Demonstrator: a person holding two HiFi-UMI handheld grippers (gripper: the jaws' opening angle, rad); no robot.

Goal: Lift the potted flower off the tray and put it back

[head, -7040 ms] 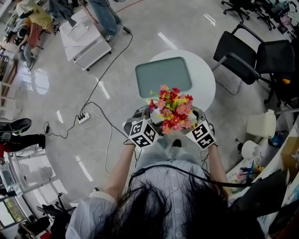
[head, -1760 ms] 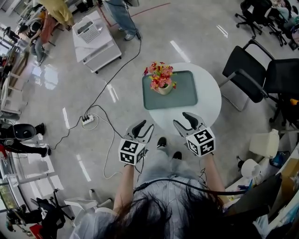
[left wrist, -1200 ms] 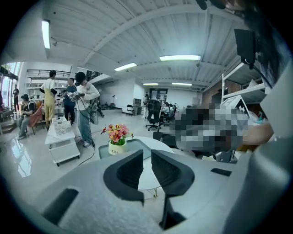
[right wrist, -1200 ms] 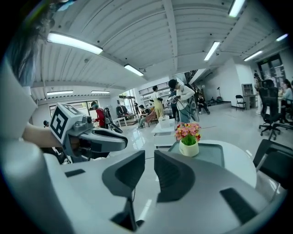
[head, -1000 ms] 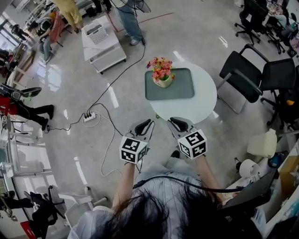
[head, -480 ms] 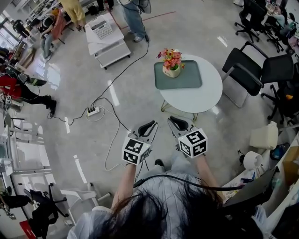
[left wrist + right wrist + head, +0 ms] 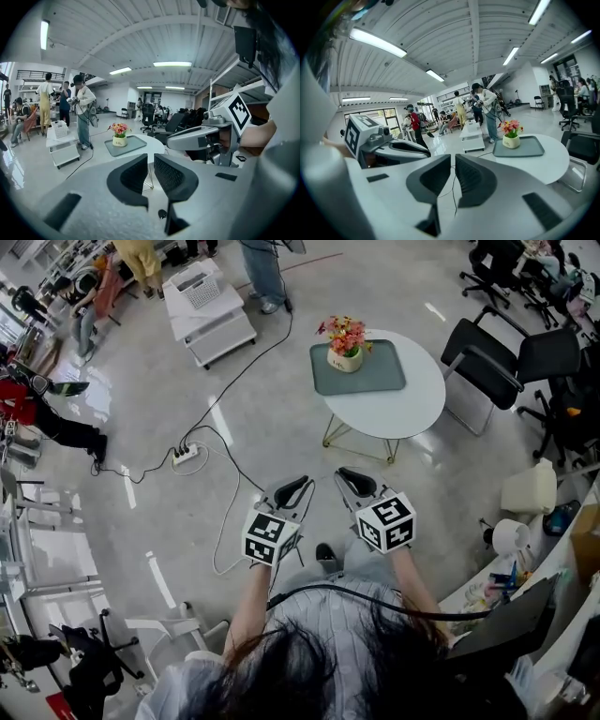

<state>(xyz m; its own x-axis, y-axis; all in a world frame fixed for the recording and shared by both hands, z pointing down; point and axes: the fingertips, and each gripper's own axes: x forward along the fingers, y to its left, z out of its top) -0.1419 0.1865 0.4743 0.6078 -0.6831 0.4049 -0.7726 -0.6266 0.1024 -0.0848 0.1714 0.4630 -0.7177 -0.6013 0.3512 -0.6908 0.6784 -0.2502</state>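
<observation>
Cream ceramic, packed with red, pink and yellow blooms (image 7: 346, 334), the pot (image 7: 345, 358) stands upright at the left end of the grey-green tray (image 7: 380, 379), in the upper middle of the head view. The rest of the tray is bare, and it lies on the round white table (image 7: 403, 411). We judge the put-back done: the pot is set down and nothing grips it. Our left gripper (image 7: 296, 487) and right gripper (image 7: 352, 476) hang side by side at the frame's centre, over the floor (image 7: 281, 427) and well apart from the table. Each has its jaws drawn nearly together on nothing. If another lift is wanted, we would need to get close to the table, spread both sets of jaws and bring them to either side of the pot, keeping it upright.
</observation>
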